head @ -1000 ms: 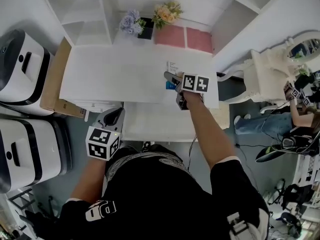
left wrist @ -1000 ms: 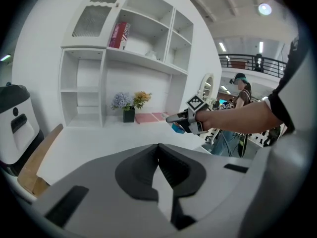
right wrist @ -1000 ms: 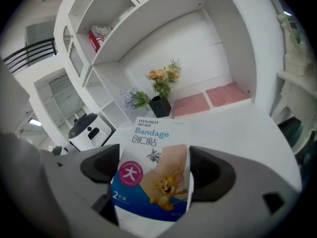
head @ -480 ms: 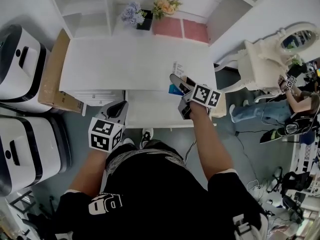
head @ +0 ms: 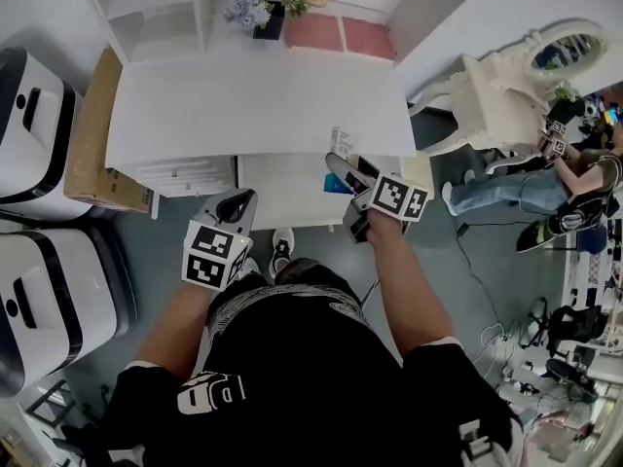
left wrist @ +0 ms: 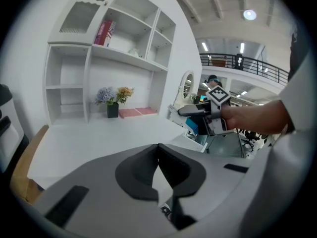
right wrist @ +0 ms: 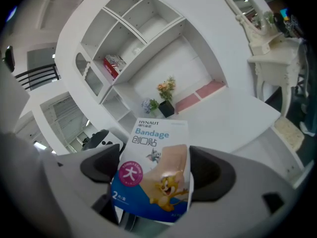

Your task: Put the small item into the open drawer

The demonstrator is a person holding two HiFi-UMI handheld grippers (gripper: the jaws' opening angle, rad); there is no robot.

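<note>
The white desk [head: 253, 95] fills the top of my head view, and the open drawer [head: 287, 197] juts from its front edge toward me. I place everything else against that drawer.

My left gripper [left wrist: 158, 152] hangs just off the drawer's left front corner. Its jaws are brought together with nothing between them, so it's idle.

My right gripper [head: 347, 175] is over the right end of the drawer and is clamped on the small item, a bandage packet [right wrist: 148, 182]. In the right gripper view the packet stands between the two pads with its printed face toward the camera, and its upper half rises free above them. From straight overhead I can't really judge how high it sits above the drawer floor. It may be well above it or already below the rim.

I judge the packet to be very light, thin and flat, more like a card sleeve than a box. It should flex rather than resist, and the glossy print suggests it could slide in the pads if I tilt it. It isn't fragile, though a hard squeeze would crease it. The hold low on its body looks sensible to me, since the stiffer lower part is between the pads. Being so light, it may flutter or land askew once let go, so I'd lower it close to the drawer floor before parting the jaws.
</note>
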